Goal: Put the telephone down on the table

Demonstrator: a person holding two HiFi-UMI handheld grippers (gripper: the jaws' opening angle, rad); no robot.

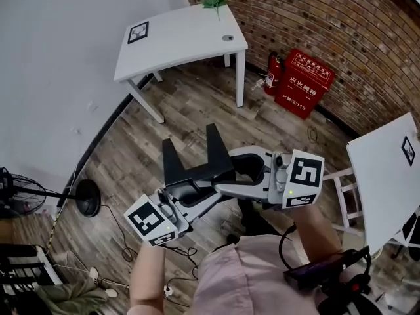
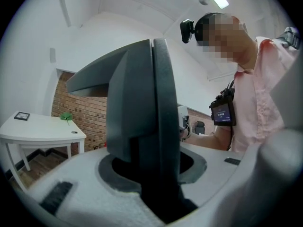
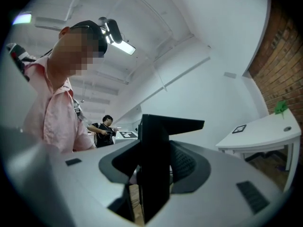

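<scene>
Lab: tagged tables [image 1: 184, 41], brick wall [image 1: 315, 12].

Wood-plank floor [image 1: 197, 110], grey-brown. White wall [image 1: 52, 44] left, red brick wall [image 1: 315, 18] at back. White bench [image 1: 190, 41] in corner; marker card [image 1: 138, 32], small green thing [image 1: 214, 0] on top. Red box [image 1: 303, 84], fire extinguisher [image 1: 272, 71] against brick. Second white bench [image 1: 384, 176] right. Black fan [image 1: 14, 190] far left. Ceiling strip light [image 3: 122, 45] lit.

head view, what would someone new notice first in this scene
The left hand-held gripper and the right hand-held gripper meet in mid-air at the picture's centre, above the wooden floor. Next comes the red fire-extinguisher box against the brick wall, then the white table at the top.
</scene>
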